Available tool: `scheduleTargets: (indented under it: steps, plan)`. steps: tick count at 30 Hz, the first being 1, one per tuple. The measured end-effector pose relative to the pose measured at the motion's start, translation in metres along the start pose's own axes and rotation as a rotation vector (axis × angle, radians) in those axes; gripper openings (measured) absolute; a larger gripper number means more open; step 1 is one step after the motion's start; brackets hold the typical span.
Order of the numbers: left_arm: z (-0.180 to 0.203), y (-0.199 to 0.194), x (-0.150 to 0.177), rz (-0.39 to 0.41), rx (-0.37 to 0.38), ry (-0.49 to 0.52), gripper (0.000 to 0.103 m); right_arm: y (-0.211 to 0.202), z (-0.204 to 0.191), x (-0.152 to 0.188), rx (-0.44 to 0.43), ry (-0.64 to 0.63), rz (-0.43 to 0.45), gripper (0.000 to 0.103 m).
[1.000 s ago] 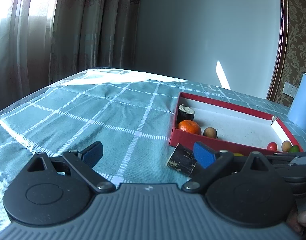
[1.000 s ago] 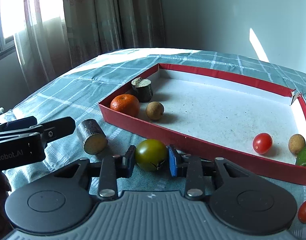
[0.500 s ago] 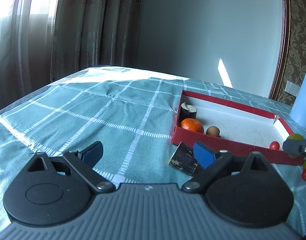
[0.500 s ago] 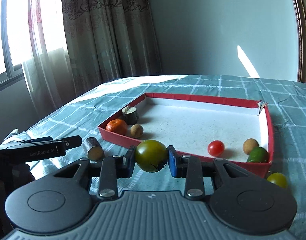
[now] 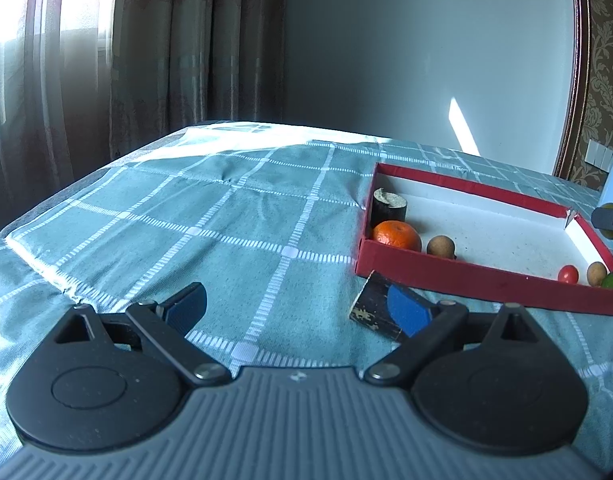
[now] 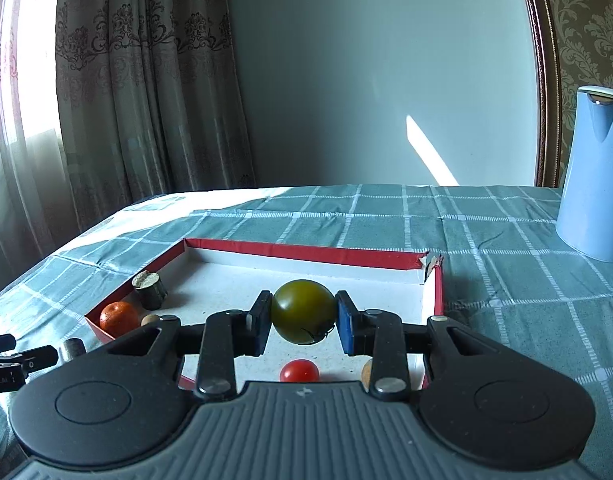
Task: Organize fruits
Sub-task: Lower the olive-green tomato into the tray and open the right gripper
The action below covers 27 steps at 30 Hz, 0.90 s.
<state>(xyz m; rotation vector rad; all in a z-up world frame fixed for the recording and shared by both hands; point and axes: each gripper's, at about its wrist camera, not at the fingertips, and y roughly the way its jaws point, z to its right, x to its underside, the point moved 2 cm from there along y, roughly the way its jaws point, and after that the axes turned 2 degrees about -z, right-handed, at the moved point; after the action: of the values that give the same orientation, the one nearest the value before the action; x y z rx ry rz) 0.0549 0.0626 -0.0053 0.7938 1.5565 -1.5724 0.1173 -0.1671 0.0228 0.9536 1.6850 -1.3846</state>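
Note:
My right gripper point(image 6: 304, 322) is shut on a green tomato point(image 6: 303, 311) and holds it in the air above the red tray point(image 6: 306, 249). The tray holds an orange point(image 6: 118, 317), a dark cane piece point(image 6: 149, 290), a red cherry tomato point(image 6: 299, 371) and small brown fruits. In the left wrist view the tray point(image 5: 482, 278) shows the orange point(image 5: 397, 235), a brown fruit point(image 5: 440, 246), a cherry tomato point(image 5: 568, 274) and a green fruit point(image 5: 612, 280). My left gripper point(image 5: 298, 306) is open and empty above the cloth; a dark cane piece point(image 5: 376, 310) lies by its right finger.
A blue jug point(image 6: 592, 176) stands on the table at the far right. The table has a teal checked cloth point(image 5: 210, 236). Curtains hang behind on the left. My left gripper's fingers point(image 6: 10, 362) show at the right view's left edge.
My right gripper has lifted the green tomato off the cloth and moved it forward over the tray. My left gripper has stayed open and nearly still.

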Motion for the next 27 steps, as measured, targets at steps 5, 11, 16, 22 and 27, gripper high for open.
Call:
scheduleTargets:
  steps: [5, 11, 16, 22, 27]
  plan:
    - [0.002, 0.002, 0.0, -0.016, -0.009, 0.01, 0.096, 0.016, 0.011, 0.012, 0.009, 0.025, -0.032, 0.033]
    - [0.002, 0.003, 0.001, -0.019, -0.01, 0.013, 0.096, 0.016, 0.012, 0.015, 0.007, 0.021, -0.031, 0.033]
    - [0.002, 0.003, 0.001, -0.019, -0.011, 0.012, 0.096, 0.018, 0.012, 0.017, 0.014, 0.02, -0.047, 0.033]
    - [0.0, 0.002, 0.0, -0.01, -0.01, 0.004, 0.096, 0.019, 0.015, 0.018, 0.015, 0.026, -0.049, 0.033]
    - [0.001, 0.002, 0.001, -0.011, -0.013, 0.003, 0.096, 0.022, 0.017, 0.02, 0.021, 0.032, -0.064, 0.033]
